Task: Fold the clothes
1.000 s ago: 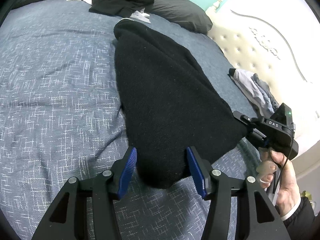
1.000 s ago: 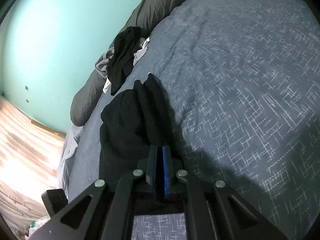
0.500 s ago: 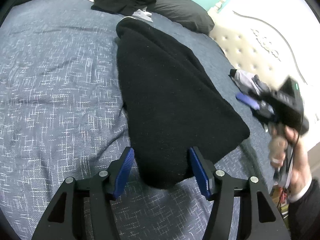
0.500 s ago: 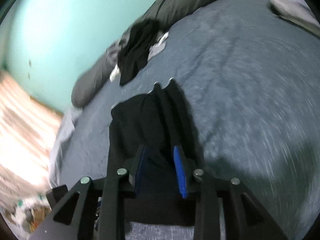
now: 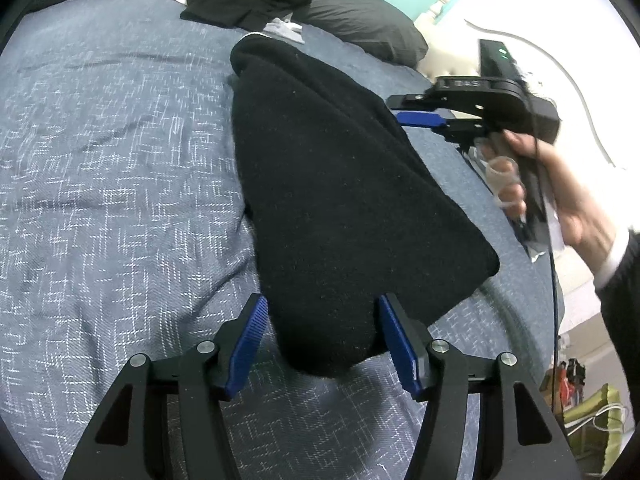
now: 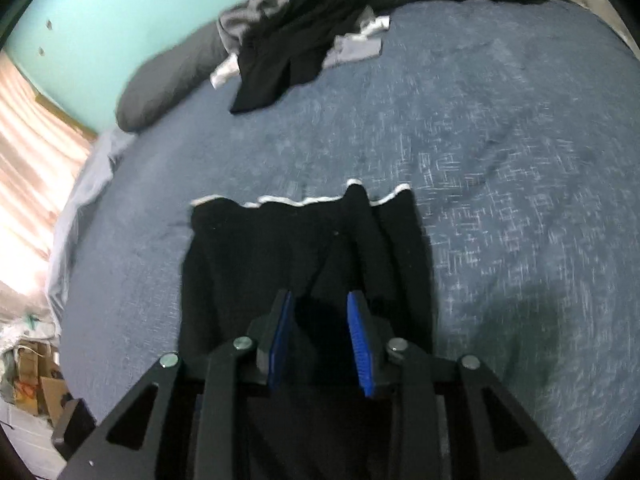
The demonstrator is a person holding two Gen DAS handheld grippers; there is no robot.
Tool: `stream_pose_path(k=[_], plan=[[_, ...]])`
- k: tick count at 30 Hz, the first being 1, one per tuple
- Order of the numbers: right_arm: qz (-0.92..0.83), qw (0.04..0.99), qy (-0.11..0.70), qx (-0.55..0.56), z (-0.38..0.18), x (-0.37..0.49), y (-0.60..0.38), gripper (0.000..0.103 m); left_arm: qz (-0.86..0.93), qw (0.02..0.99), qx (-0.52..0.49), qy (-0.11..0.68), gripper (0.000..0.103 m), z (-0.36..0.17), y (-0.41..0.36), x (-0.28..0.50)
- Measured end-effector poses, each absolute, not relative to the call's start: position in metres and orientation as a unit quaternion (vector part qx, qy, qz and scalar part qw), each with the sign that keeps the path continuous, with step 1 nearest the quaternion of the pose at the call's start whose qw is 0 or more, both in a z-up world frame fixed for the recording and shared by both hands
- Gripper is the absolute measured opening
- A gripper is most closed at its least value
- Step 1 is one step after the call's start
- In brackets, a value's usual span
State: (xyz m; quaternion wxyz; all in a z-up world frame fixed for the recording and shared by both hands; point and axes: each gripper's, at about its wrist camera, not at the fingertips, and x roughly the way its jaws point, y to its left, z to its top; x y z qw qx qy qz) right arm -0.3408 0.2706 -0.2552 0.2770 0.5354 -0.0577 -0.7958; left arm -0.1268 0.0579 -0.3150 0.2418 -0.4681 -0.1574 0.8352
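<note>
Jaws of my left gripper (image 5: 320, 344) stood wide apart, flanking the near end of the black garment (image 5: 332, 184) on the bed (image 5: 100, 168), gripping nothing. My right gripper (image 6: 320, 340) hung parted above it, empty.

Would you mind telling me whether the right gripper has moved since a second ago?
Yes. In the left wrist view the right gripper has let go of the black garment's near corner and moved up along its right edge, toward the pillow, jaws now open.
</note>
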Motion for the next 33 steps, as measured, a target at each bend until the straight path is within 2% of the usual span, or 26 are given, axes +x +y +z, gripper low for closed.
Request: stream_pose_path(k=[2,4,5,7,9,13,20,24,28,29,30,33], plan=[[-0.792,0.284,-0.046,0.538,-0.257,-0.345,0.267,0.030,0.835,0.243,-0.468,-0.157,0.063,-0.315,0.058,-0.127],[-0.794,0.283,-0.033,0.537,-0.259,-0.348,0.265,0.022,0.834,0.244,-0.468,-0.158,0.063,-0.315,0.058,-0.124],[-0.793,0.282,-0.031,0.538,-0.260,-0.349,0.265,0.011,0.834,0.244,-0.468,-0.159,0.063,-0.315,0.058,-0.123],[-0.795,0.279,-0.029,0.538,-0.261,-0.351,0.266,0.004,0.833,0.245,-0.469,-0.161,0.063,-0.315,0.057,-0.124],[-0.800,0.275,-0.034,0.533,-0.258,-0.353,0.270,0.003,0.833,0.245,-0.469,-0.162,0.063,-0.314,0.056,-0.125],[-0.819,0.260,-0.037,0.511,-0.247,-0.361,0.276,0.002,0.833,0.247,-0.469,-0.161,0.063,-0.314,0.055,-0.124],[-0.817,0.234,-0.017,0.526,-0.266,-0.370,0.271,0.002,0.832,0.247,-0.470,-0.162,0.063,-0.315,0.054,-0.124],[-0.815,0.244,-0.037,0.524,-0.263,-0.362,0.282,0.004,0.830,0.247,-0.472,-0.163,0.063,-0.311,0.056,-0.124],[-0.816,0.260,-0.061,0.512,-0.249,-0.347,0.298,0.011,0.830,0.246,-0.473,-0.163,0.063,-0.310,0.054,-0.128],[-0.817,0.264,-0.066,0.509,-0.246,-0.343,0.302,0.018,0.831,0.246,-0.473,-0.162,0.063,-0.310,0.056,-0.129],[-0.817,0.268,-0.072,0.506,-0.242,-0.339,0.306,0.020,0.831,0.245,-0.473,-0.162,0.063,-0.310,0.056,-0.130],[-0.815,0.286,-0.087,0.496,-0.234,-0.323,0.316,0.020,0.831,0.244,-0.473,-0.160,0.063,-0.309,0.060,-0.132]])
